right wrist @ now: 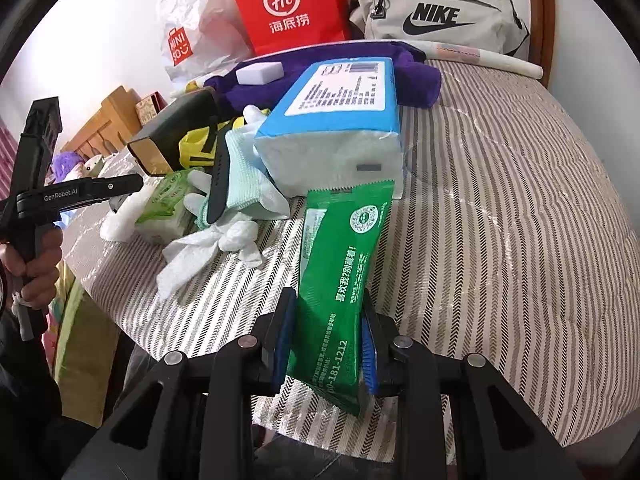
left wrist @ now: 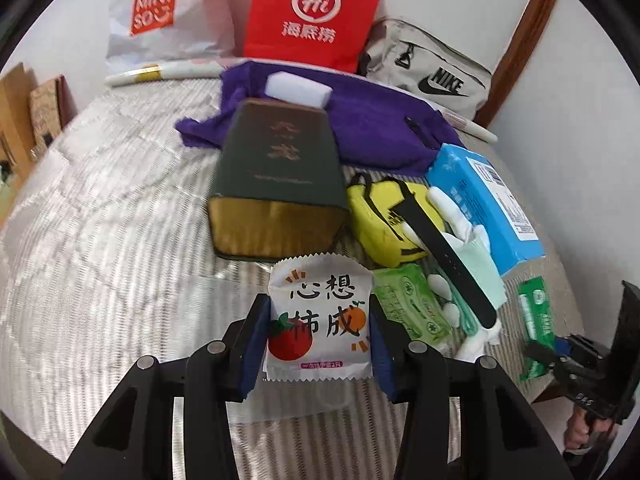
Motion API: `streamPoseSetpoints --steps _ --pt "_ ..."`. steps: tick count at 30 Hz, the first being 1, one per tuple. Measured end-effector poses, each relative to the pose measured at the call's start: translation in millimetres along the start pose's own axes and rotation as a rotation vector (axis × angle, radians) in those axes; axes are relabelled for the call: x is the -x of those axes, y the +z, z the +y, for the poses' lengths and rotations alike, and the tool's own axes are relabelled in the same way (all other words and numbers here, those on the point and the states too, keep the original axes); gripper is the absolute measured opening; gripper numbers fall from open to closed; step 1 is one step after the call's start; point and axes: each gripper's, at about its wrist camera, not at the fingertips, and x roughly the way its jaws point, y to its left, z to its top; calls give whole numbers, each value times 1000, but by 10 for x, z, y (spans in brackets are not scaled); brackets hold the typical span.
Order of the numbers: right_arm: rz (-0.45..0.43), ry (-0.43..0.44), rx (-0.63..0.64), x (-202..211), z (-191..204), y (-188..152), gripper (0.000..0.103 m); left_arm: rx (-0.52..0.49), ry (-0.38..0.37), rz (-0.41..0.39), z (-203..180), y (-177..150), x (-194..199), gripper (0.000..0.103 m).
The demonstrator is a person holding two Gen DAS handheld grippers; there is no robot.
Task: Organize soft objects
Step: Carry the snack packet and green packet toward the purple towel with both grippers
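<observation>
Between your left hand-held gripper's (left wrist: 318, 330) pads sits the white snack packet (left wrist: 320, 320), clamped; ahead, gloves (left wrist: 464, 240) and tissue packs remain heaped on the bed (left wrist: 100, 220). Your right hand-held gripper (right wrist: 330, 340) is clamped on the green wipes pack (right wrist: 340, 280); sorting looks barely begun.

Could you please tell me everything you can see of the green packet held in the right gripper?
The green packet is a long, flat, glossy plastic sachet with crimped, zigzag ends, white print, a round seal and a phone number. The right gripper is shut on its lower half, blue pads pressing both long edges. It stands roughly upright, leaning slightly, above the striped bedcover. Its top end overlaps the blue tissue pack in view; contact cannot be told.
</observation>
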Motion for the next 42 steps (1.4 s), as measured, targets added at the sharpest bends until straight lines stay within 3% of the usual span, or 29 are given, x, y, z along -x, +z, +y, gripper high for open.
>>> streamPoseSetpoints --steps 15,26,42 --pt "-79 17 37 465 123 144 28 -5 1 -47 -56 217 273 44" --pt "-145 23 62 560 148 822 28 -2 11 -52 -88 602 247 44" --pt "-137 45 71 177 88 1860 28 13 27 -70 34 1274 84 44"
